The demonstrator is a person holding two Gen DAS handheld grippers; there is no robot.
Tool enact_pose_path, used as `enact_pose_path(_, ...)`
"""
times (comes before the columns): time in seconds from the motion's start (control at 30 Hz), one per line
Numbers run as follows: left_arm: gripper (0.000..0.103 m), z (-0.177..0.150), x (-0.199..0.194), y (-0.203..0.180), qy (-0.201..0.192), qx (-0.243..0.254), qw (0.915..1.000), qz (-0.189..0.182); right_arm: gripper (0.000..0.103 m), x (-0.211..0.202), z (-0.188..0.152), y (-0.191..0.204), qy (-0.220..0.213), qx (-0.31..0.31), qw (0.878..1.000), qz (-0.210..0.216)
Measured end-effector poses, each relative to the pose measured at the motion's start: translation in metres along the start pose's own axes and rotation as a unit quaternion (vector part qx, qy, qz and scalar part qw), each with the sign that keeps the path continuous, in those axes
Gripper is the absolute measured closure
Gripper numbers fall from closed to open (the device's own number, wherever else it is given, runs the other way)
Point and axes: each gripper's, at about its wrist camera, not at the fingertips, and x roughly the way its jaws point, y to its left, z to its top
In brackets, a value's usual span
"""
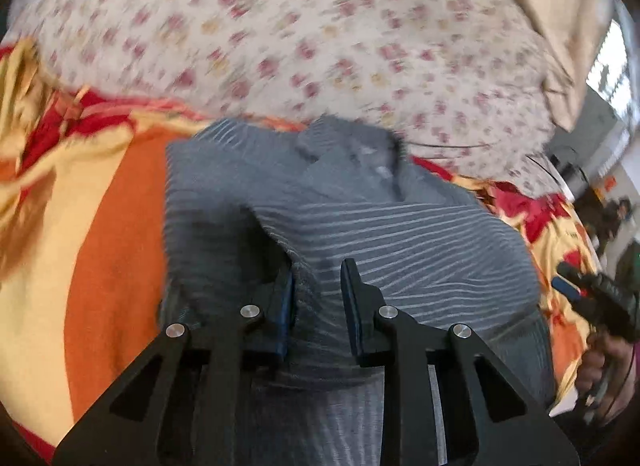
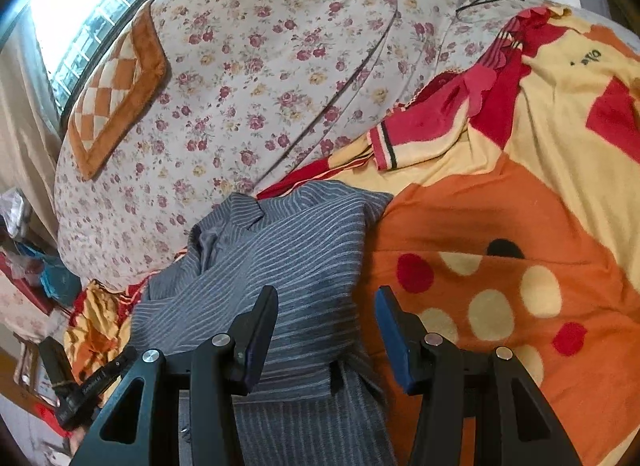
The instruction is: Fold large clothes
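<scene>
A grey striped shirt (image 1: 384, 234) lies partly folded on the bed, collar at the far end; it also shows in the right wrist view (image 2: 288, 258). My left gripper (image 1: 318, 302) is low over the shirt's near part, jaws parted, with a raised fold of the cloth bunched against the left finger (image 1: 286, 306). My right gripper (image 2: 326, 326) is open over the shirt's right edge, with nothing between its jaws. The right gripper also shows at the right edge of the left wrist view (image 1: 592, 298), held by a hand.
The shirt rests on an orange, yellow and red blanket (image 2: 520, 225). Behind it lies a floral quilt (image 2: 256, 65) with an orange checked cushion (image 2: 116, 89). A window is at the far left, clutter at the bed's left side.
</scene>
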Motion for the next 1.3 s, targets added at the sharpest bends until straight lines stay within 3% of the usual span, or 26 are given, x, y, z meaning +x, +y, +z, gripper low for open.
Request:
enact_pose_path(0.1, 0.081, 0.000, 0.000, -0.009, -0.008, 0.023, 0.9995, -0.019, 0.055, -0.002, -0.002, 0.004, -0.003, -0.010, 1.000, -0.004)
enact_pose_path(0.17, 0.081, 0.002, 0.008, -0.009, 0.002, 0.023, 0.9997, -0.010, 0.055, -0.002, -0.002, 0.003, -0.002, -0.007, 1.000, -0.005)
enact_pose_path(0.43, 0.082, -0.002, 0.025, 0.021, 0.031, -0.053, 0.9979, 0.019, 0.055, -0.010, -0.001, -0.001, -0.010, -0.006, 1.000, -0.011)
enact_pose_path(0.47, 0.096, -0.002, 0.025, 0.022, 0.028, -0.056, 0.9978, 0.021, 0.055, -0.011, -0.001, -0.001, -0.011, -0.007, 1.000, -0.014)
enact_pose_path(0.53, 0.100, -0.002, 0.023, 0.023, 0.023, -0.060, 0.9977, 0.022, 0.055, -0.012, 0.000, -0.003, -0.013, -0.008, 1.000, -0.018)
enact_pose_path(0.7, 0.101, 0.007, -0.022, 0.014, -0.075, -0.044, 0.9959, 0.024, 0.055, -0.014, 0.001, -0.010, -0.022, -0.002, 0.999, -0.031)
enact_pose_path(0.8, 0.101, 0.010, -0.036, 0.033, -0.096, -0.072, 0.9919, 0.041, 0.055, -0.015, 0.001, -0.012, -0.023, 0.000, 0.999, -0.034)
enact_pose_path(0.97, 0.101, 0.005, -0.024, 0.047, -0.066, -0.097, 0.9903, 0.075, 0.055, -0.013, 0.001, -0.012, -0.021, -0.001, 0.999, -0.033)
enact_pose_path(1.07, 0.098, -0.001, -0.005, 0.046, -0.021, -0.090, 0.9902, 0.105, 0.055, -0.012, 0.001, -0.010, -0.024, -0.008, 0.999, -0.037)
enact_pose_path(1.13, 0.098, -0.003, -0.004, 0.049, -0.019, -0.105, 0.9891, 0.102, 0.055, -0.010, 0.001, -0.005, -0.027, -0.024, 0.998, -0.042)
enact_pose_path(1.23, 0.095, 0.003, -0.025, 0.048, -0.066, -0.107, 0.9848, 0.120, 0.055, -0.005, 0.000, 0.009, -0.022, -0.060, 0.998, -0.022)
enact_pose_path(1.3, 0.082, 0.005, -0.042, 0.043, -0.111, -0.100, 0.9775, 0.149, 0.055, -0.004, -0.002, 0.024, -0.029, -0.102, 0.994, -0.009)
